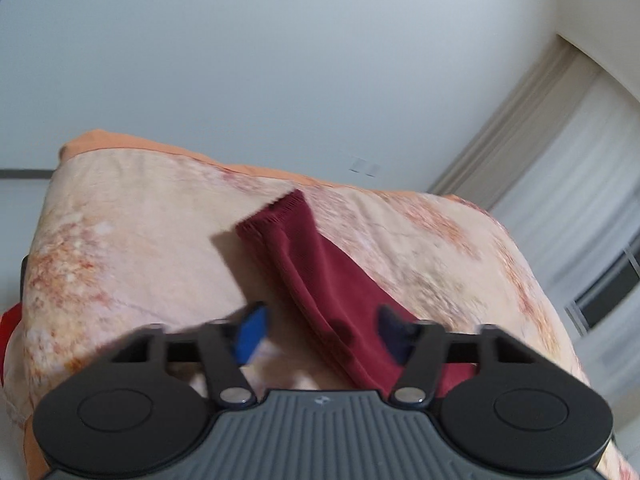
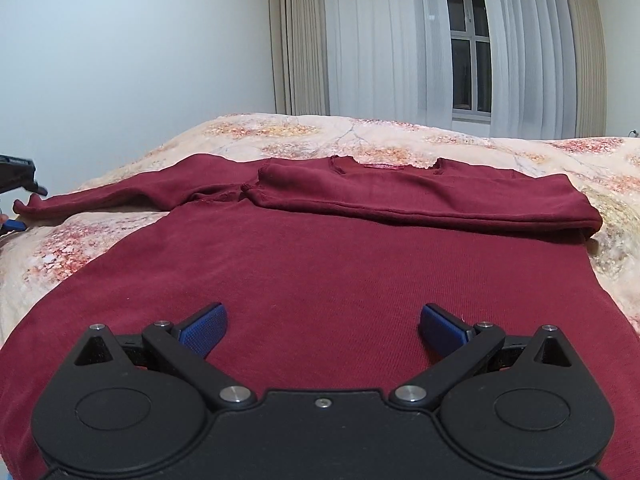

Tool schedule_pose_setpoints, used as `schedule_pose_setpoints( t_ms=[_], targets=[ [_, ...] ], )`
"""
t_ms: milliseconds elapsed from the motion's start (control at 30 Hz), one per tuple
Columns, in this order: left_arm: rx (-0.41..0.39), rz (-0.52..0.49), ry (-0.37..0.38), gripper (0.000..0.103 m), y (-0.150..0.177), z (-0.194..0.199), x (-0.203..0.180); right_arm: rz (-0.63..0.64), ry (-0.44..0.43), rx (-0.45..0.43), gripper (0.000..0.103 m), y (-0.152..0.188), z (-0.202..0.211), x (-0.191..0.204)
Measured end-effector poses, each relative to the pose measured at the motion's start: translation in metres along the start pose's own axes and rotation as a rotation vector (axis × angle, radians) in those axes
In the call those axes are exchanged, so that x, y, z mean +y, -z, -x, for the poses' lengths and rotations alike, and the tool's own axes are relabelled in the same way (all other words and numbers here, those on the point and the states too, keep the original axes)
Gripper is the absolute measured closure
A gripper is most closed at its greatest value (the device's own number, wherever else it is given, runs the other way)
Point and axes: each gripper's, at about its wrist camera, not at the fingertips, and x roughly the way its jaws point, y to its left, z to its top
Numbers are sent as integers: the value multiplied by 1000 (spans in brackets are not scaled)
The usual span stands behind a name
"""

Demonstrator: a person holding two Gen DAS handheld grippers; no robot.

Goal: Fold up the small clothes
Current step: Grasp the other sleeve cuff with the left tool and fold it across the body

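Sweater (image 2: 320,272): it lies flat on the bedspread (image 2: 540,148) under your right gripper (image 2: 323,326); one sleeve (image 2: 420,200) is folded across the chest, the other sleeve (image 1: 320,276) stretches out to your left.
Left gripper (image 1: 322,332): jaws partly apart around that outstretched sleeve; the picture is blurred, so you cannot tell whether the pads press it.
Right gripper: jaws wide, nothing between them, above the lower body of the sweater.
Edges: bare bedspread lies beyond the cuff (image 1: 276,210), with more of it beyond the collar.
Around: wall (image 1: 280,60) on the left, curtains (image 2: 380,40) and window (image 2: 468,48) past the bed.
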Motion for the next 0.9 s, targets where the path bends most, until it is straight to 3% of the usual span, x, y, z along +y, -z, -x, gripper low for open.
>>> schedule_pose_setpoints(
  t_ms=[100, 200, 467, 700, 900],
  targets=[
    [2, 40, 10, 82, -4, -6, 9, -9, -7, -3, 0, 1, 0, -1],
    [-11, 26, 14, 98, -6, -10, 9, -16, -14, -7, 0, 2, 1, -4],
    [-148, -106, 139, 99, -22, 7, -47, -39, -27, -23, 0, 2, 5, -7],
    [-249, -274, 343, 100, -20, 42, -151, -147, -14, -51, 0, -13, 20, -27],
    [-239, -369, 527, 99, 13, 66, -243, -133, 80, -117, 0, -20, 49, -53]
  ],
)
